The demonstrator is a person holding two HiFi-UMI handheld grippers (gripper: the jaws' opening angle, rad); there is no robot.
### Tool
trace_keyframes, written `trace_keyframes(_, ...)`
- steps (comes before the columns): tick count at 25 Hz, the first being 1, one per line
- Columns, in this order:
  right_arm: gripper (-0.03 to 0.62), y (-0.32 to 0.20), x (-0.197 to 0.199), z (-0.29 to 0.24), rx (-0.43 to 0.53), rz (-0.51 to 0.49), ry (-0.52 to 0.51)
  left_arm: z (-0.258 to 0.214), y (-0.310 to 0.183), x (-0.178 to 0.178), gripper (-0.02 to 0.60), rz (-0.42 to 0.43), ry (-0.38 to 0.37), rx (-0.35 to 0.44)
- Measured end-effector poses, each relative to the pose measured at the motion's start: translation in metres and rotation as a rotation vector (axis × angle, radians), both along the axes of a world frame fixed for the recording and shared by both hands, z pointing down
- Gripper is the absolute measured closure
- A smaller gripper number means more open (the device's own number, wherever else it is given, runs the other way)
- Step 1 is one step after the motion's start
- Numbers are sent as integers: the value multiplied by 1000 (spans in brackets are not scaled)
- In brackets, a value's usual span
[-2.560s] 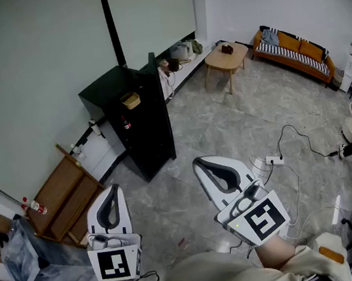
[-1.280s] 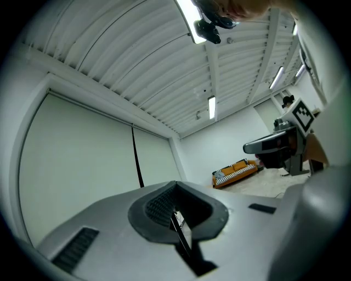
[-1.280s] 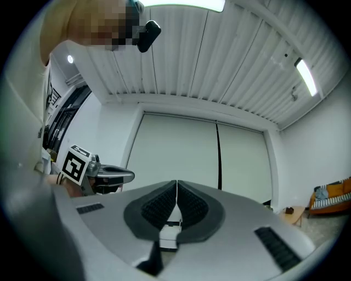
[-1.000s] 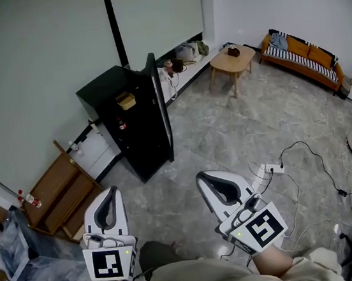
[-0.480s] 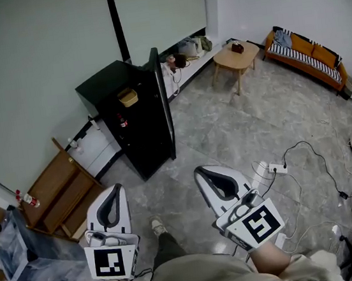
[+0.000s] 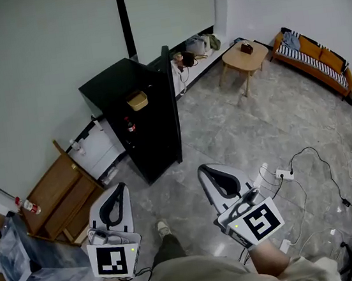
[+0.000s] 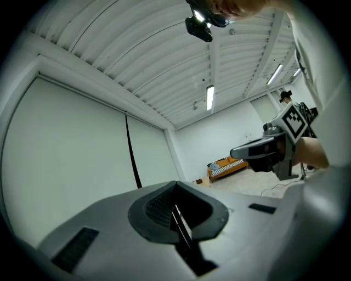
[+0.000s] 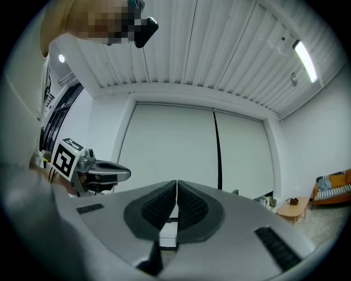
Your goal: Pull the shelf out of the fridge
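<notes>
A black fridge point(image 6: 118, 93) stands against the wall ahead, its door point(image 6: 172, 105) swung open. Inside I see shelves carrying a yellowish box point(image 6: 136, 100) and a small red bottle point(image 6: 130, 126). Both grippers hover low in the head view, well short of the fridge and pointing toward it. My left gripper point(image 6: 119, 189) is shut and empty, its pads pressed together in its own view point(image 7: 176, 211). My right gripper point(image 6: 203, 169) is also shut with nothing between the jaws point(image 8: 176, 197).
A wooden cabinet point(image 6: 61, 193) lies left of the fridge beside a plastic bag point(image 6: 24, 259). A round wooden table point(image 6: 245, 57) and an orange sofa point(image 6: 312, 54) stand at the far right. A power strip point(image 6: 283, 174) with cables lies on the grey floor. The person's foot point(image 6: 163, 227) shows between the grippers.
The person has stepped forward, so the fridge has shifted right and sits slightly nearer. Both grippers stay shut in the same carried pose.
</notes>
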State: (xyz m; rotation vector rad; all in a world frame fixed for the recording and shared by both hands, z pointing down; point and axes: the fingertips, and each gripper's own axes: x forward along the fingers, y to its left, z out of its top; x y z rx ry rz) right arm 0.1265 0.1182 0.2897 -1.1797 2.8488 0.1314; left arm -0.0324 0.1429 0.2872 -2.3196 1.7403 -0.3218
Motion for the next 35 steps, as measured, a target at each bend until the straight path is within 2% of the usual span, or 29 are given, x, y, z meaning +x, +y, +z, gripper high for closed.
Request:
trace_keyframes(16, 595, -140, -119, 8, -66, 27, 95, 8, -149, -109, 575, 60, 64, -42)
trace_keyframes(24, 595, -221, -181, 17, -90, 33, 122, 14, -225, -164, 575, 84, 69, -61)
trace_keyframes(35, 595, -276, -236, 27, -101, 51, 149, 24, -277, -214, 575, 111, 95, -62)
